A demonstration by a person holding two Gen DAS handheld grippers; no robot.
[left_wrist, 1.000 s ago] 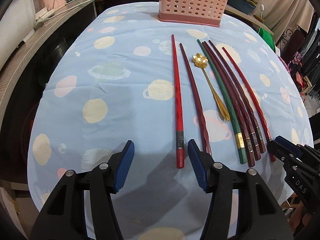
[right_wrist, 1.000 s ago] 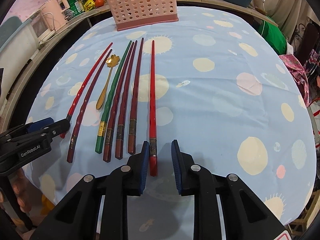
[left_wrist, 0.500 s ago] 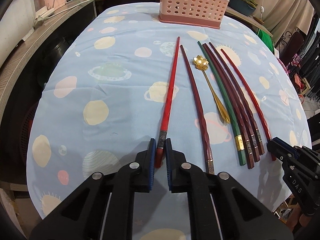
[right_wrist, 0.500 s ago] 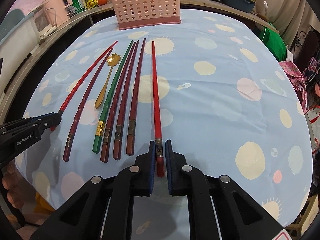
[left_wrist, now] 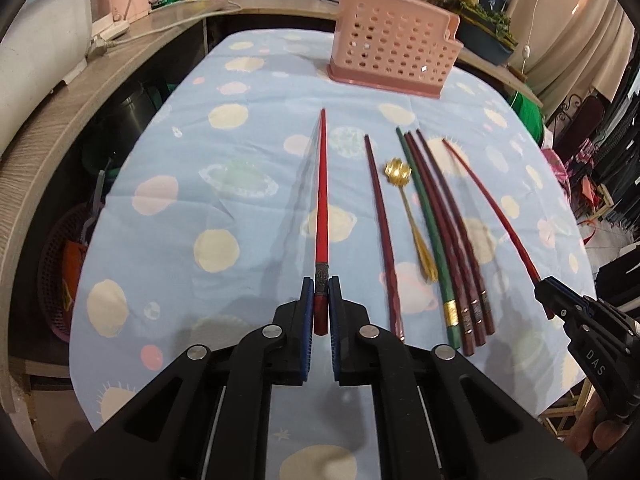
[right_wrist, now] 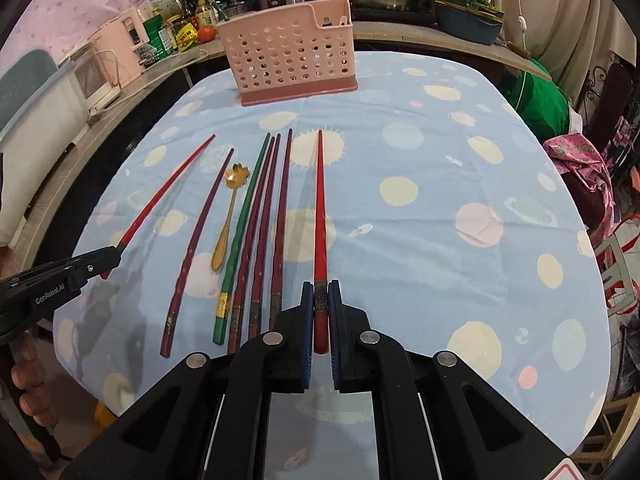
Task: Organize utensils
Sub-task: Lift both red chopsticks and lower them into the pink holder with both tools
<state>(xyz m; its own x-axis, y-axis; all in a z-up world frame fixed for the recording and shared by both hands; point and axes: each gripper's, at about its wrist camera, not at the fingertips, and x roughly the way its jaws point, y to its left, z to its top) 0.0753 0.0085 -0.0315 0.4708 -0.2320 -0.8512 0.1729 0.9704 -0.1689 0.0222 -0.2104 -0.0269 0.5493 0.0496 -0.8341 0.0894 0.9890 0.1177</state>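
Observation:
My left gripper [left_wrist: 321, 300] is shut on the thick end of a bright red chopstick [left_wrist: 321, 200] and holds it lifted above the table, tip pointing at the pink perforated utensil basket [left_wrist: 394, 56]. My right gripper [right_wrist: 321, 304] is shut on a second bright red chopstick [right_wrist: 320, 208], also raised and pointing at the basket [right_wrist: 292, 68]. On the cloth lie a dark red chopstick [left_wrist: 382, 232], a gold flower-headed spoon [left_wrist: 412, 216], a green chopstick [left_wrist: 428, 236] and two maroon chopsticks [left_wrist: 452, 236].
The table wears a light blue cloth with planets [left_wrist: 224, 200]. A wooden counter [left_wrist: 60, 92] with appliances, bottles and pots curves along the left and back. A green bag [right_wrist: 540, 104] and a chair sit off the right side.
Both grippers closed on the red chopsticks and have lifted them off the cloth, swinging them to point at the basket. The other utensils have not moved.

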